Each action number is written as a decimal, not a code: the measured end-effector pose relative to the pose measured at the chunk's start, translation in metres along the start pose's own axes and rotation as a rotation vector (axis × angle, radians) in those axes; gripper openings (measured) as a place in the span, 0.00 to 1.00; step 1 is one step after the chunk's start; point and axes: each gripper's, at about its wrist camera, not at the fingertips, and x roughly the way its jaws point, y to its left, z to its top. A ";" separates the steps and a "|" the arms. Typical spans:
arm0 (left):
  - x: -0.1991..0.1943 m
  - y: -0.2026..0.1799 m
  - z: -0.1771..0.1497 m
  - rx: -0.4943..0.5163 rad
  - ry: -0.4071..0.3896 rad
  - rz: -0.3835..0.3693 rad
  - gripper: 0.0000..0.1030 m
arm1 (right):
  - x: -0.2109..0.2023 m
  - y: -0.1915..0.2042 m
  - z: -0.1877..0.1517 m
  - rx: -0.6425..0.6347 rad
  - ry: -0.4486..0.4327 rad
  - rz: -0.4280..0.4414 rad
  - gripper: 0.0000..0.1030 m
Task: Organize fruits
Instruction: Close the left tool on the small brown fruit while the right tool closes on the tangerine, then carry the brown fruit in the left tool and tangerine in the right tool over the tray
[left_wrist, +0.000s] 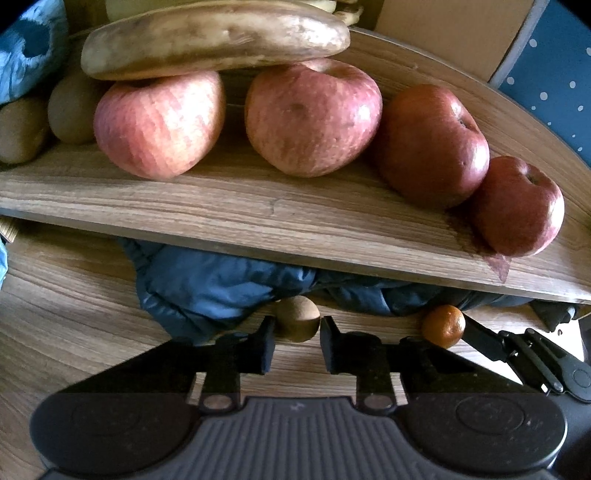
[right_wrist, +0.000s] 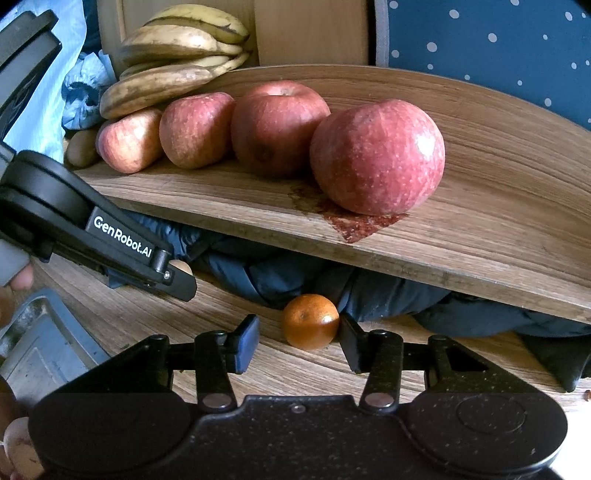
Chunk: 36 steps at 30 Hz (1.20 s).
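On the lower wooden table, a small brown round fruit (left_wrist: 297, 319) sits between the fingertips of my left gripper (left_wrist: 297, 332), and both pads press on its sides. This gripper also appears at the left of the right wrist view as left gripper (right_wrist: 173, 273). A small orange (right_wrist: 311, 321) lies between the fingers of my right gripper (right_wrist: 299, 326). It touches the right finger, with a gap to the left one. The same small orange (left_wrist: 443, 325) shows in the left wrist view. Several red apples (left_wrist: 312, 118), bananas (left_wrist: 214, 44) and kiwis (left_wrist: 70, 110) lie on a raised wooden board (left_wrist: 258, 214).
A dark blue padded cloth (left_wrist: 207, 288) is bunched under the board, just behind both small fruits. A red stain (right_wrist: 358, 221) marks the board's front edge. A metal tray (right_wrist: 40, 350) lies at the lower left. Blue dotted fabric (right_wrist: 480, 37) and a cardboard box (left_wrist: 443, 29) stand behind.
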 end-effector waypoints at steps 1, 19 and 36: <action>-0.002 0.000 0.000 -0.001 0.000 -0.001 0.27 | 0.000 0.000 0.000 0.000 0.001 -0.001 0.46; -0.003 0.004 -0.012 0.009 0.000 -0.028 0.26 | -0.007 -0.006 -0.003 0.042 -0.003 -0.014 0.34; -0.006 0.012 -0.024 0.050 -0.003 -0.076 0.26 | -0.043 0.011 -0.012 0.068 -0.025 -0.031 0.33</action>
